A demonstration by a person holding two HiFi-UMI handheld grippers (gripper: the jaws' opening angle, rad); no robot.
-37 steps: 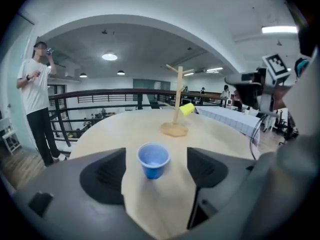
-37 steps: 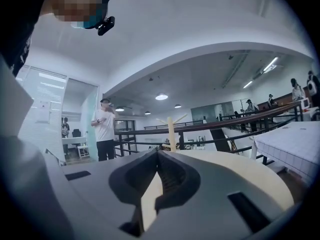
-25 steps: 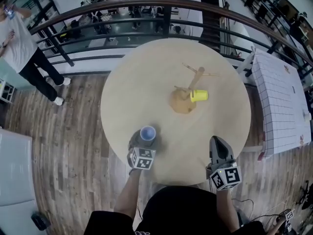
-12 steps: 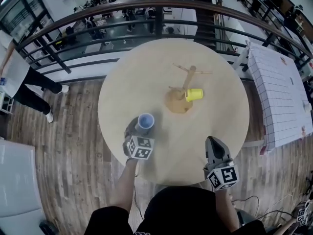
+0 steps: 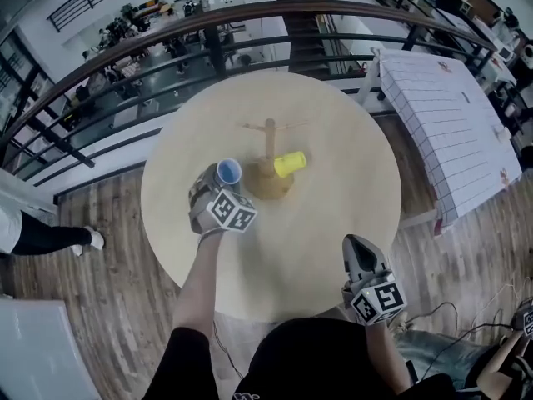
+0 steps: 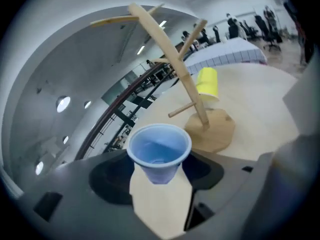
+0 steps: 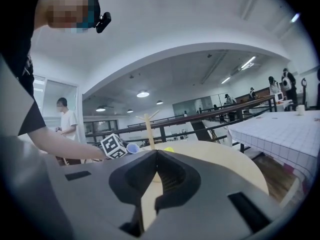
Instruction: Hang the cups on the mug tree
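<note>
Left tool, jaws just closing, grips one blue cup; one yellow cup hangs on tree; right tool shut empty

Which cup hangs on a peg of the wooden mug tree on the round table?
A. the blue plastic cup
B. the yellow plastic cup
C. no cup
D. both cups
B: the yellow plastic cup sits on a low peg of the wooden mug tree, while the blue plastic cup is beside the tree, on no peg.
</note>
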